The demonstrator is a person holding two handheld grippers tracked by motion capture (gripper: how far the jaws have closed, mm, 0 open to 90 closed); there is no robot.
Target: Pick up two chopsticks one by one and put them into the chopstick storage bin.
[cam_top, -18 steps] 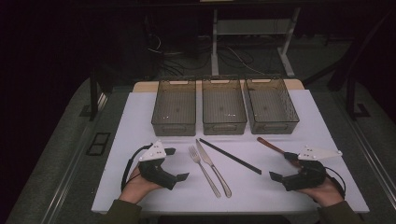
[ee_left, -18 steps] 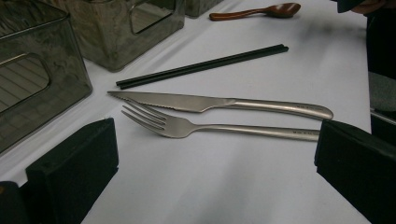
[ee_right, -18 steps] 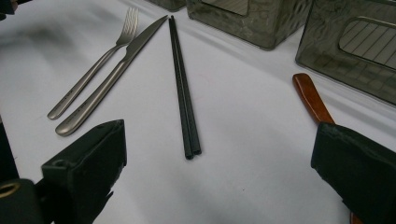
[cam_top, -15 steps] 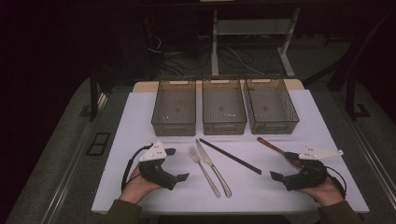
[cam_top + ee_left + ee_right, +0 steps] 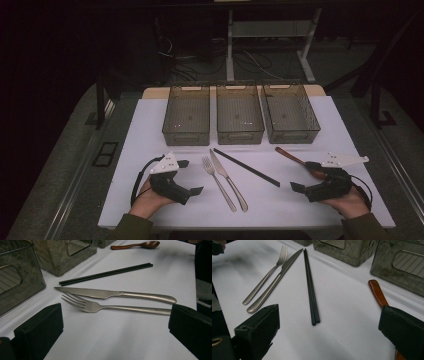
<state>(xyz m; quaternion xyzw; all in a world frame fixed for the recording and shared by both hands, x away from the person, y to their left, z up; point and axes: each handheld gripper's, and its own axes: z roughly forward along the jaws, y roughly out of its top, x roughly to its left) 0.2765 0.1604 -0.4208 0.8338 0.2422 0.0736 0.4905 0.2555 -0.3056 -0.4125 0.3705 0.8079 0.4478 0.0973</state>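
Between the left gripper (image 5: pixel 115 330)'s spread, empty fingers: fork (image 5: pixel 100 306) touching knife (image 5: pixel 105 293); risk pinching both. Right gripper (image 5: pixel 329 335) open too.

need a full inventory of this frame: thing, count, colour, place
bins: 3, clear smoky grey, side by side at the far edge of the mat
fork: 1, silver, mat centre, left of the knife
knife: 1, silver, beside the fork, blade toward the bins
chopsticks: 1 pair, black, lying together diagonally, right of the knife
spoon: 1, brown wood, right side, next to the right gripper
mat: 1, white, covers the table
left gripper: 1, black with a grey plate, near left, open, nothing between its jaws
right gripper: 1, black with a grey plate, near right, open, nothing between its jaws
hands: 2, one holding each gripper, near edge
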